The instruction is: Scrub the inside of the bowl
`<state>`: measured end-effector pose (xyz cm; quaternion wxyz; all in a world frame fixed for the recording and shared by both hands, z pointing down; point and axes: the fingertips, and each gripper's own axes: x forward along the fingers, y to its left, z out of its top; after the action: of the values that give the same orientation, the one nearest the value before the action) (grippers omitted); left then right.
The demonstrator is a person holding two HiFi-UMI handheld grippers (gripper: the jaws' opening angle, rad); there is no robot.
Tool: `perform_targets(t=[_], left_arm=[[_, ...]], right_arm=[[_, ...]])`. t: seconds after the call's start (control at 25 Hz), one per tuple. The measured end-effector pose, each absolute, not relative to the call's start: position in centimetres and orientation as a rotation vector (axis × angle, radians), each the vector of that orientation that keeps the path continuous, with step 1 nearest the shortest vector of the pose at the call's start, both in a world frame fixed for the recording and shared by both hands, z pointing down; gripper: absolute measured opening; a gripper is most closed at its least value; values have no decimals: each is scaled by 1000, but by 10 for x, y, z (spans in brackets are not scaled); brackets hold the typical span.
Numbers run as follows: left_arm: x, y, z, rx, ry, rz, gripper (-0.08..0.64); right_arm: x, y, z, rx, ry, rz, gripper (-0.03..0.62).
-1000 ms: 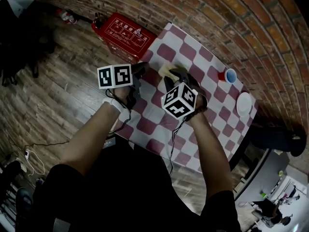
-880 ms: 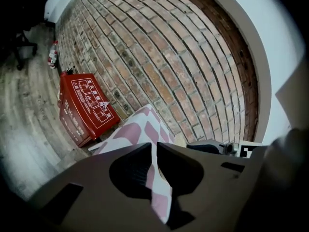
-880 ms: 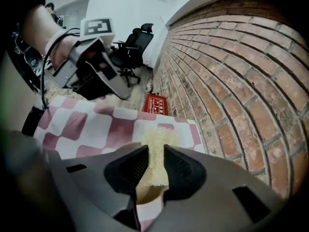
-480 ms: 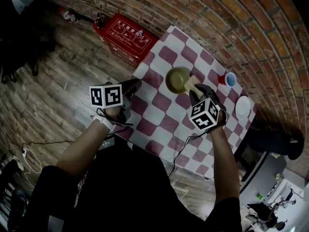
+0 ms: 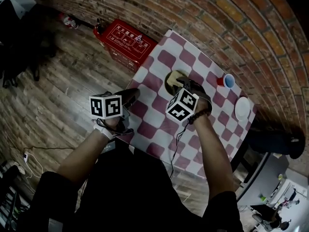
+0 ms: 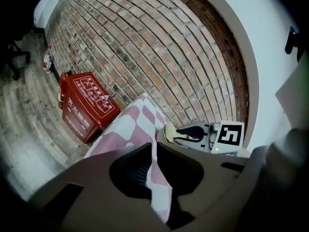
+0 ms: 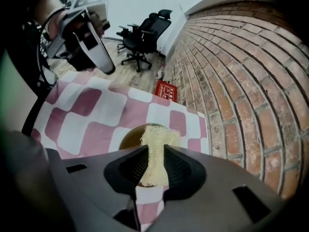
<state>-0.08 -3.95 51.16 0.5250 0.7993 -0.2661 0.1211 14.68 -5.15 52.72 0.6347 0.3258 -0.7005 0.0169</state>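
An olive bowl (image 5: 171, 78) stands on the red-and-white checked table (image 5: 153, 116). My right gripper (image 5: 186, 83) reaches over it, shut on a pale yellow sponge (image 7: 155, 146). In the right gripper view the sponge's far end lies over the bowl (image 7: 129, 135), covering much of its inside, with the right gripper (image 7: 155, 164) just above the rim. My left gripper (image 5: 130, 96) hangs at the table's near-left edge, well apart from the bowl. Its jaws (image 6: 153, 151) are closed to a thin slit with nothing held. From the left gripper view, the right gripper (image 6: 179, 132) shows beyond the table corner.
A red box (image 5: 126, 35) sits on the wooden floor by the brick wall, left of the table. A red-and-blue cup (image 5: 227, 80) and a white plate (image 5: 244, 104) stand at the table's far right. Office chairs (image 7: 145, 30) stand farther off.
The right gripper swung right, baring the bowl, then came back over it with the sponge. The left gripper drew back from the bowl to the table's near-left edge.
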Motion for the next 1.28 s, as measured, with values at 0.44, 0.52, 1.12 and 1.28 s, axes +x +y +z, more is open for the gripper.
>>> perform_targets(t=[0.44,0.52,1.12,1.28], left_arm=[[-1,-22,517,1887,-612,299,41],[4,-20,514,1889,-601,296,41],[9,-9,517,1849,-581,288,41],[12,-9,514,1852,-578,292,41]], right_arm=[[160,-21,549,336,-1421,-163,110],[151,-26,553,294,-1418,-190,110],[160,-39,539,390,-1442,-168,110],[140,-53,528,563,-1611,-40,110]])
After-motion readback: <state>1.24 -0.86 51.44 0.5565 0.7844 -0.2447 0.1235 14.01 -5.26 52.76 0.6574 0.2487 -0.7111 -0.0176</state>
